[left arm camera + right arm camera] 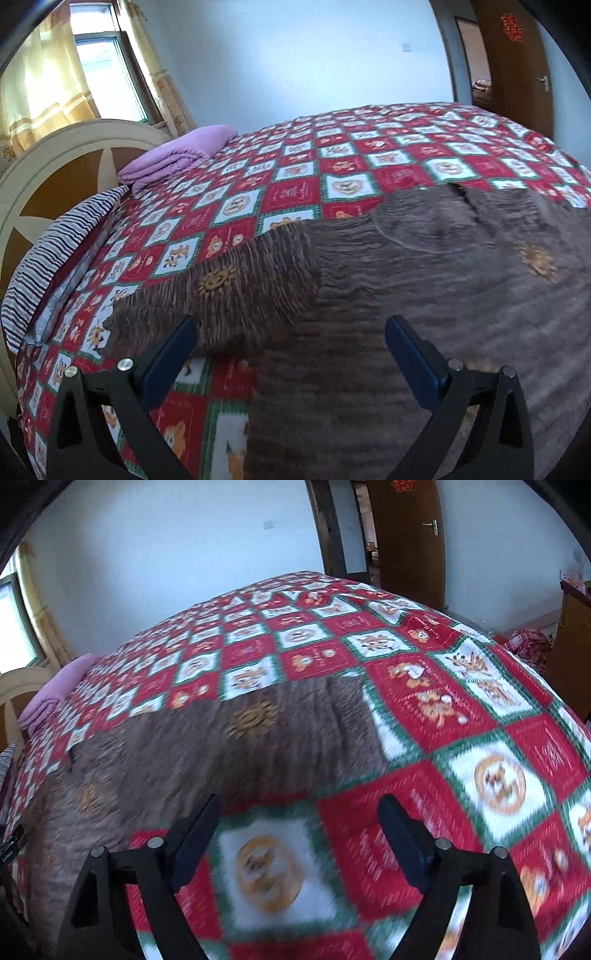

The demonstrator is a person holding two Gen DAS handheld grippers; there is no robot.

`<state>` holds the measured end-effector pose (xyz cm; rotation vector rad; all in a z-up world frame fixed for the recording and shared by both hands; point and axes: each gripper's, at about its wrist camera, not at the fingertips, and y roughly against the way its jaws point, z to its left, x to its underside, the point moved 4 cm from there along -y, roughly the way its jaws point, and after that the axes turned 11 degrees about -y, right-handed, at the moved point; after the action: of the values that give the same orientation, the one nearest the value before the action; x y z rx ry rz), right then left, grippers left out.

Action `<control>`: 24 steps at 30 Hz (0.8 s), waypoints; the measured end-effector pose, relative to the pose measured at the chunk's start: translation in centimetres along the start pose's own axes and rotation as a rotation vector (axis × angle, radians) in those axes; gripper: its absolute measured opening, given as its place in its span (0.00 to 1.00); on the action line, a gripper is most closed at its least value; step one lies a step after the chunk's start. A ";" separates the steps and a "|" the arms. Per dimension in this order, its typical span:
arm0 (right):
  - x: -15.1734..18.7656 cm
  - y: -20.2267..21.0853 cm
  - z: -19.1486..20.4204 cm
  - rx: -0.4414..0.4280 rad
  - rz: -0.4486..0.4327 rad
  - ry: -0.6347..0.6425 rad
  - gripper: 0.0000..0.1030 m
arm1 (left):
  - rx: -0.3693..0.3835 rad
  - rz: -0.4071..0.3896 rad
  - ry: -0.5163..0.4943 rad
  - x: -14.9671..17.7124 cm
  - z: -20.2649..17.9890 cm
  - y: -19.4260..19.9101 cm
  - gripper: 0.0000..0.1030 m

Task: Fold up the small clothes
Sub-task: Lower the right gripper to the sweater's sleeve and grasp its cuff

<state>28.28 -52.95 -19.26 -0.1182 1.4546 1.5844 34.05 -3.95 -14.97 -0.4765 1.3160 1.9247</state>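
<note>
- The brown garment (pixel 424 266) with small orange sun motifs lies spread flat on the red, white and green checked bedspread (pixel 303 162); one sleeve reaches out to the left in the left wrist view.
- The left gripper (pixel 291 332) hangs over the garment with its jaws wide apart, holding nothing.
- The right gripper (pixel 299 812) is also wide open and empty, above the bedspread just beside the garment's right edge; this view is motion-blurred.
- A folded purple blanket (pixel 177 155) and a striped pillow (pixel 55 254) sit near the headboard (pixel 48 162).
</note>
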 end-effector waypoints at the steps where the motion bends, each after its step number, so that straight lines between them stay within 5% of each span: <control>1: -0.8 -0.7 -0.4 0.011 -0.004 -0.005 0.82 | -0.006 0.010 0.001 -0.1 0.0 -0.6 1.00; 13: -6.4 -7.9 -3.2 0.087 0.020 -0.059 0.69 | -0.065 0.100 0.026 -1.3 1.2 -5.7 1.00; 18: -6.7 -8.9 -2.5 0.094 0.042 -0.005 0.42 | -0.058 0.141 0.060 -1.0 1.8 -7.4 1.00; 20: -6.6 -8.8 -2.3 0.088 0.057 0.010 0.20 | -0.038 0.157 0.076 -0.7 1.8 -7.8 1.00; 24: -6.7 -8.0 -1.4 0.048 0.092 0.020 0.09 | -0.023 0.152 0.091 -0.6 2.0 -7.6 1.00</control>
<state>36.62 -59.09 -21.21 -0.0395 1.5315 1.6244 40.34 -0.91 -18.56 -0.4932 1.4259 2.0651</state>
